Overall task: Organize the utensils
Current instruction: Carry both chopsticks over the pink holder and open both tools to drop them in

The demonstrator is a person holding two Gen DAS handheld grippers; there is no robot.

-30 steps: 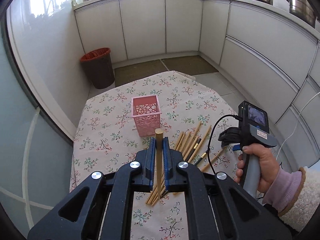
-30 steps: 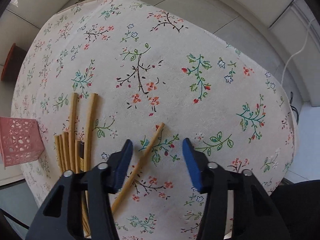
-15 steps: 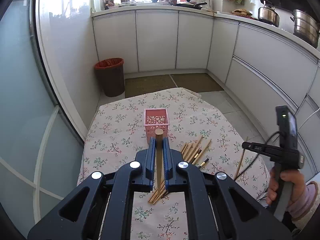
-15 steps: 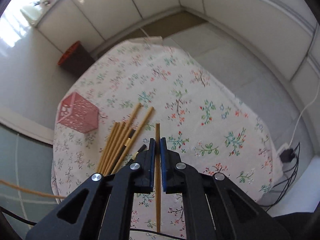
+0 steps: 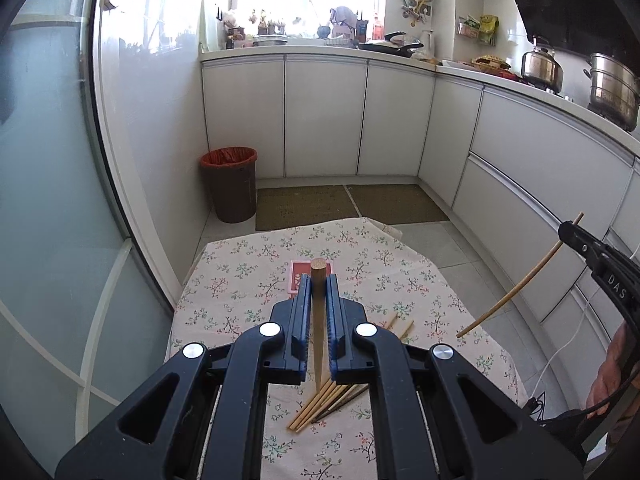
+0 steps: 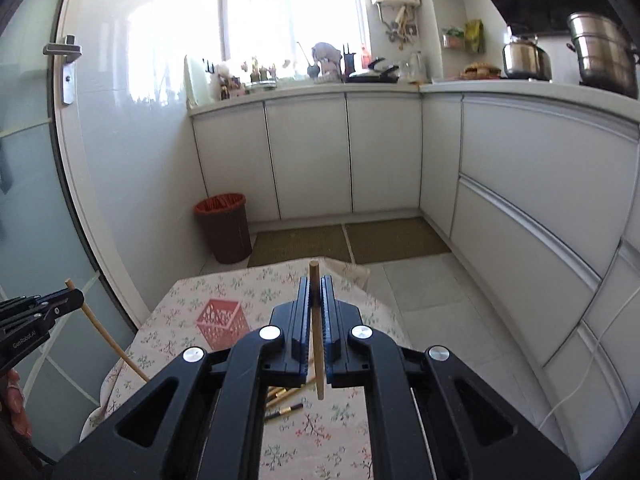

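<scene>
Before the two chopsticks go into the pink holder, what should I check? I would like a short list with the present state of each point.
1. Left gripper shut on its chopstick: ok.
2. Right gripper shut on the second chopstick: ok.
3. Pink holder upright on the table, its top unblocked: ok.
4. Both chopsticks lifted clear of the loose chopsticks on the cloth: ok.
5. Chopstick tips over the holder's opening: not ok, both grippers are short of it.
6. Room left inside the holder: cannot tell, its inside does not show clearly.
</scene>
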